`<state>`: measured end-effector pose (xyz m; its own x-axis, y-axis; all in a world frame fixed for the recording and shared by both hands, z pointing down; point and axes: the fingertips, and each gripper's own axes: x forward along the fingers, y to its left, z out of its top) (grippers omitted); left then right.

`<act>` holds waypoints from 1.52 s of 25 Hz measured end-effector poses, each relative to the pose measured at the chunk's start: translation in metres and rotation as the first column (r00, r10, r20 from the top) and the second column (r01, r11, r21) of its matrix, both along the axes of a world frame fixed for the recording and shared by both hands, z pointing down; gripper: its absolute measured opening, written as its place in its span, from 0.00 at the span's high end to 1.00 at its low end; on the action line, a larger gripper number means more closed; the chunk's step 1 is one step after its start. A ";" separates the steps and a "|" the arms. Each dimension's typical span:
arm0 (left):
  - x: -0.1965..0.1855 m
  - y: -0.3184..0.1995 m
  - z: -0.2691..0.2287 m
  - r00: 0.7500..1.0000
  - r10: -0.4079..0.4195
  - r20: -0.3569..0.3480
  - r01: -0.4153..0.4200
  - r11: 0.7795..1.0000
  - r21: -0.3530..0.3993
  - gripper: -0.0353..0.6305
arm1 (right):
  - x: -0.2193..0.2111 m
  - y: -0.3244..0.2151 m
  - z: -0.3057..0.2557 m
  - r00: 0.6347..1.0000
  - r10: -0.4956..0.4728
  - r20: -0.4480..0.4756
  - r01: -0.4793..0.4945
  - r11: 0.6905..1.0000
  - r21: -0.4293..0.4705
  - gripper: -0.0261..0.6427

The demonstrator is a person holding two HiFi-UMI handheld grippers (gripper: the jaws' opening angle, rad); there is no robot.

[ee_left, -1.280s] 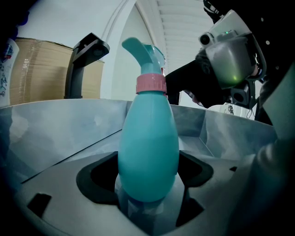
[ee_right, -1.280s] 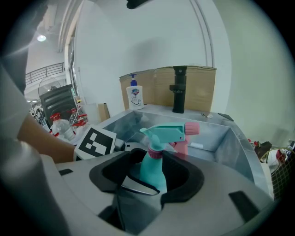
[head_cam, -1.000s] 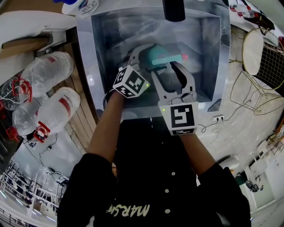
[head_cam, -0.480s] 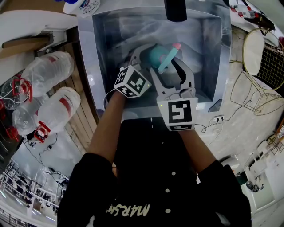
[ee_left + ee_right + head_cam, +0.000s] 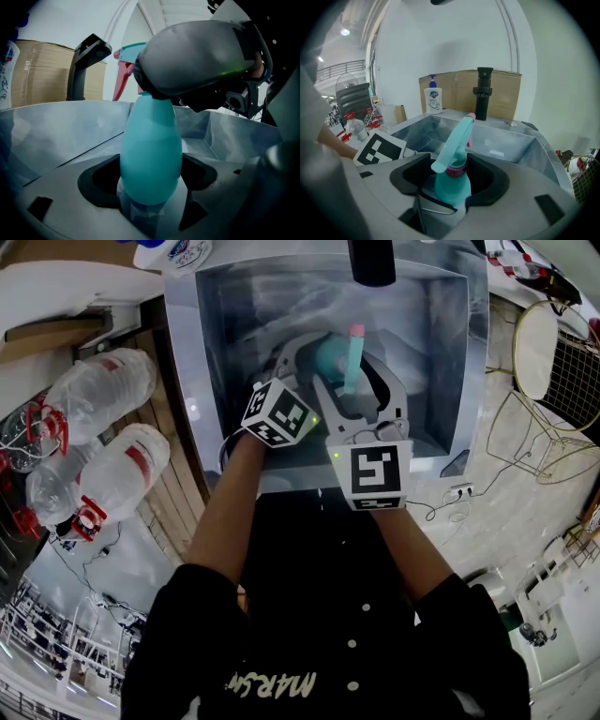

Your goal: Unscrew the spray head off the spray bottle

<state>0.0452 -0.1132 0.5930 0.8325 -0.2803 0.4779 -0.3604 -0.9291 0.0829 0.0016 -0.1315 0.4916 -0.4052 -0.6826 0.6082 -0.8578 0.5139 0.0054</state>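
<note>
A teal spray bottle (image 5: 328, 354) stands upright in the steel sink (image 5: 211, 381). My left gripper (image 5: 302, 351) is shut on its lower body (image 5: 151, 150). The teal spray head (image 5: 454, 140), with a pink tip (image 5: 356, 331) and a pink collar (image 5: 456, 171), points away from me. My right gripper (image 5: 452, 185) reaches around the neck, with dark gaps on both sides of the collar. Its jaws have just been opening and do not press on the bottle. In the left gripper view, the right gripper (image 5: 197, 51) hides most of the spray head.
A black faucet (image 5: 483, 93) rises at the sink's far rim, with a soap dispenser (image 5: 433, 98) and cardboard beside it. Large water bottles (image 5: 94, 427) lie to the left of the sink. Wire furniture (image 5: 553, 362) stands at the right.
The spray head has swung from pointing right to pointing away from me. The right gripper has shifted slightly left. The left gripper has stayed put on the bottle.
</note>
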 end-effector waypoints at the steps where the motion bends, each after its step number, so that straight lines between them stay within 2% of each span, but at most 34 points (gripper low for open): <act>1: 0.000 0.000 0.000 1.000 0.001 0.001 -0.001 1.000 0.001 0.36 | 0.000 -0.001 0.000 1.000 0.002 0.002 -0.002 1.000 0.003 0.58; 9: 0.000 0.001 0.000 1.000 0.009 0.006 -0.009 1.000 0.006 0.36 | -0.005 -0.008 0.002 0.999 -0.038 0.003 0.038 0.999 0.024 0.58; 15: 0.000 0.002 -0.001 1.000 0.022 0.013 -0.022 1.000 0.016 0.36 | -0.015 -0.007 -0.004 0.981 -0.184 0.062 0.179 0.981 0.075 0.59; 19: 0.000 0.002 0.000 1.000 0.023 0.010 -0.023 1.000 0.013 0.36 | -0.018 -0.007 -0.005 0.945 -0.324 0.047 0.315 0.939 0.136 0.64; 22: 0.000 0.002 0.000 1.000 0.023 0.008 -0.023 1.000 0.008 0.36 | -0.015 -0.007 -0.004 0.916 -0.399 0.042 0.389 0.909 0.148 0.72; 25: 0.000 0.002 0.000 1.000 0.025 0.005 -0.026 1.000 0.005 0.36 | -0.016 -0.004 -0.003 0.879 -0.474 0.046 0.464 0.874 0.144 0.73; 29: 0.000 0.003 0.000 0.999 0.032 0.003 -0.032 0.999 0.003 0.36 | -0.018 0.001 -0.004 0.817 -0.573 0.066 0.559 0.815 0.155 0.73; 32: 0.000 0.004 0.000 0.999 0.046 -0.001 -0.046 0.999 0.002 0.36 | -0.020 0.005 -0.010 0.748 -0.648 0.142 0.622 0.760 0.190 0.73; 35: 0.001 0.005 0.000 0.999 0.052 -0.005 -0.052 0.999 -0.002 0.36 | -0.016 0.006 -0.016 0.705 -0.673 0.226 0.646 0.740 0.186 0.73; 38: 0.001 0.005 0.000 0.998 0.056 -0.002 -0.056 0.998 -0.002 0.36 | -0.011 0.006 -0.013 0.696 -0.685 0.215 0.665 0.728 0.168 0.73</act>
